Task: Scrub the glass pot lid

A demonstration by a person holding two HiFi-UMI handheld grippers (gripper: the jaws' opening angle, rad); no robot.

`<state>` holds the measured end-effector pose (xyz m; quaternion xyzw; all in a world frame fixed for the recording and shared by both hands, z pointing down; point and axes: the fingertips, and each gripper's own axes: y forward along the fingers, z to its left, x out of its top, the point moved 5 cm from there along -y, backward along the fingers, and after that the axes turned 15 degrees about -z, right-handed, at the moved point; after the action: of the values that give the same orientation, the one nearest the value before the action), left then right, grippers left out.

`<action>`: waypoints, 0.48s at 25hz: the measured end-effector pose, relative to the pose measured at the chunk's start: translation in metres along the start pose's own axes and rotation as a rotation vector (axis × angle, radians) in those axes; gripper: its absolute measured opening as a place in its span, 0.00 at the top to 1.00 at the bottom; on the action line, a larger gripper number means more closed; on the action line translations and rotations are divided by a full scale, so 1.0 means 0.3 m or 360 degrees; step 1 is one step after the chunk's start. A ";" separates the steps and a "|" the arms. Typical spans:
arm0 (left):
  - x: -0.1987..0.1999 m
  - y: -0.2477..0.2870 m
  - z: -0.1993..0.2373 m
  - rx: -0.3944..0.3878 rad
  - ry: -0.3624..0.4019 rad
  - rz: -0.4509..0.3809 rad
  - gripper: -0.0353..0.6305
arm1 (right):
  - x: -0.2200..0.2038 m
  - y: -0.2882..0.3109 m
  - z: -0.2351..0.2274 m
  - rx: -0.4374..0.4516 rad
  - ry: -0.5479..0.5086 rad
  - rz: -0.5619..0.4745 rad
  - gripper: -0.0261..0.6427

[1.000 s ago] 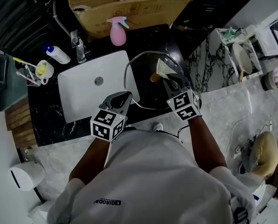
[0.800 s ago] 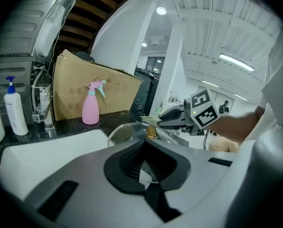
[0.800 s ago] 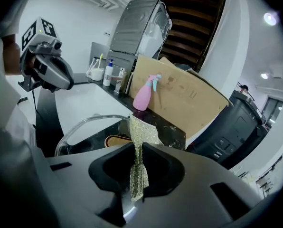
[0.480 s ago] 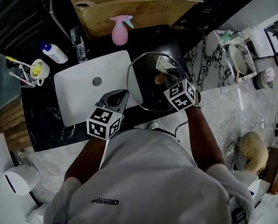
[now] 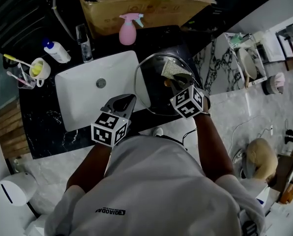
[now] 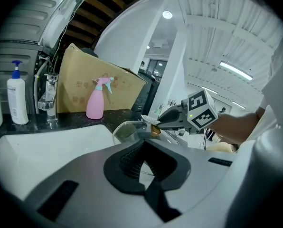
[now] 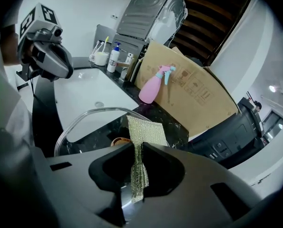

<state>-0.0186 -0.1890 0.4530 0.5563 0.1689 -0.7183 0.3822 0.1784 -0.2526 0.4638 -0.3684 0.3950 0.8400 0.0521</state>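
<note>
The glass pot lid [image 5: 150, 90] lies on the black counter, its left rim over the edge of the white sink [image 5: 87, 95]. Its brown knob [image 5: 166, 83] points up. My right gripper [image 5: 177, 84] is over the lid by the knob, shut on a gold-green mesh scrub cloth [image 5: 173, 70]. In the right gripper view the cloth [image 7: 146, 132] hangs out past the jaws [image 7: 137, 167] onto the lid [image 7: 84, 120]. My left gripper [image 5: 131, 100] is at the lid's left rim. Its jaws [image 6: 142, 161] look shut on that rim, with the lid [image 6: 132, 129] just beyond.
Behind the sink stand a faucet [image 5: 82, 41], a pink spray bottle [image 5: 128, 31], a cardboard box [image 5: 136, 6], a white pump bottle [image 5: 55, 50] and a cup with toothbrushes [image 5: 36, 68]. Marble floor and a rack [image 5: 249, 58] lie to the right.
My right gripper has edged a little farther across the lid with the cloth. The left gripper has stayed at the lid's rim.
</note>
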 end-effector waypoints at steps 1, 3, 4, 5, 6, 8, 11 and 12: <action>-0.001 -0.001 -0.002 -0.0006 -0.0002 -0.0003 0.93 | 0.004 -0.002 0.009 0.0013 -0.0003 0.0001 0.84; -0.004 -0.006 -0.004 -0.0013 -0.0006 -0.0004 0.93 | 0.011 -0.007 0.029 0.0038 -0.0002 0.0000 0.84; -0.006 -0.009 -0.004 -0.0015 -0.0007 -0.0004 0.93 | 0.014 -0.009 0.039 0.0049 -0.0002 -0.0001 0.84; -0.007 -0.010 -0.003 -0.0017 -0.0008 -0.0003 0.93 | 0.016 -0.010 0.049 0.0059 -0.0003 -0.0001 0.84; -0.007 -0.011 -0.002 -0.0017 -0.0006 -0.0003 0.93 | 0.017 -0.012 0.057 0.0066 -0.0005 -0.0001 0.84; -0.005 -0.011 -0.001 -0.0018 -0.0004 -0.0005 0.93 | 0.019 -0.016 0.072 0.0074 -0.0009 -0.0005 0.84; -0.006 -0.011 -0.004 -0.0026 -0.0006 -0.0005 0.93 | 0.021 -0.024 0.096 0.0087 -0.0010 -0.0015 0.84; -0.007 -0.010 -0.007 -0.0030 -0.0006 -0.0003 0.93 | 0.022 -0.027 0.103 0.0093 -0.0011 -0.0018 0.84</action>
<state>-0.0193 -0.1849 0.4539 0.5511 0.1755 -0.7180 0.3873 0.1588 -0.2268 0.4671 -0.3660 0.4169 0.8292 0.0691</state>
